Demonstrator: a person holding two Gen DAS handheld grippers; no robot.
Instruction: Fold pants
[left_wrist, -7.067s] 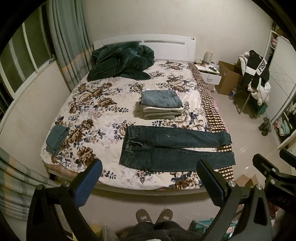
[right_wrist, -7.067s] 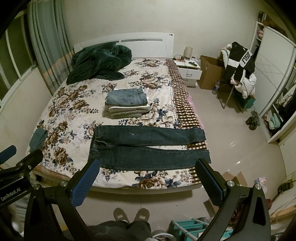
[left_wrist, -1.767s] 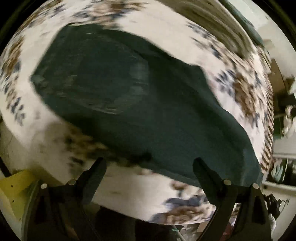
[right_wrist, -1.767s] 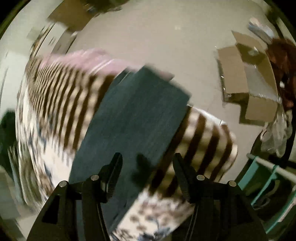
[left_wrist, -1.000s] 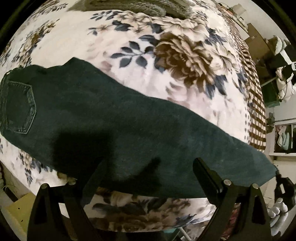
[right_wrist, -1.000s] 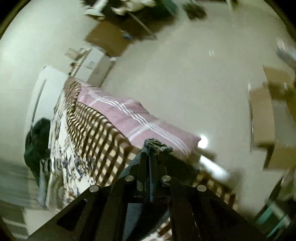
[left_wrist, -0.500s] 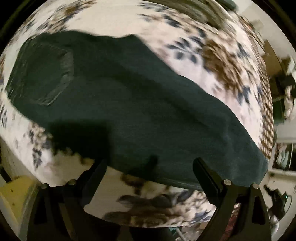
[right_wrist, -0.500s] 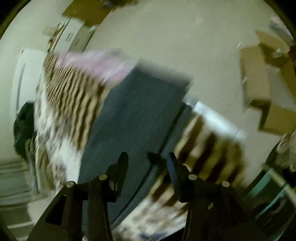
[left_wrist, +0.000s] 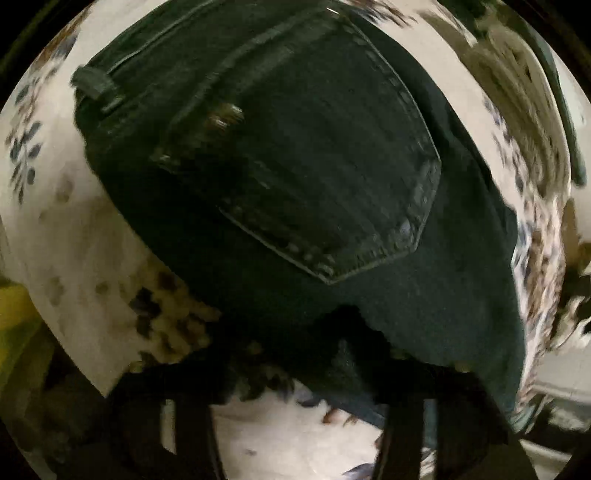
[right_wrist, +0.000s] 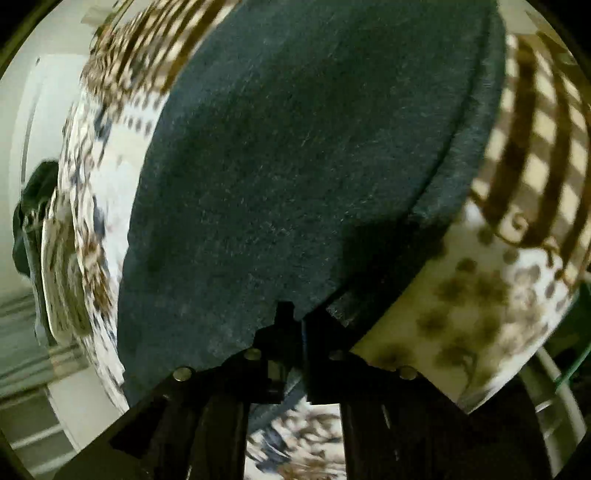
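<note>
Now both tools have closed in since half a second ago: the right tool (right_wrist: 295, 328) pinches the jeans (right_wrist: 295, 147) at the leg's edge, the left tool (left_wrist: 314, 354) looks nipped near the back pocket (left_wrist: 325, 155) on the floral bed (left_wrist: 92, 258), ready for lifting a fold.

Your left gripper (left_wrist: 295, 354) is all matte black, blurred & in shadow: two thick angled arms w/ flat bar sections, no markings legible. Your right gripper (right_wrist: 301, 325) is black too, blocky finger tips, a thin blue pad edge showing btwn them. Four round silver screws sit across its arms, two per side. No cables, skin or sleeves in view.
</note>
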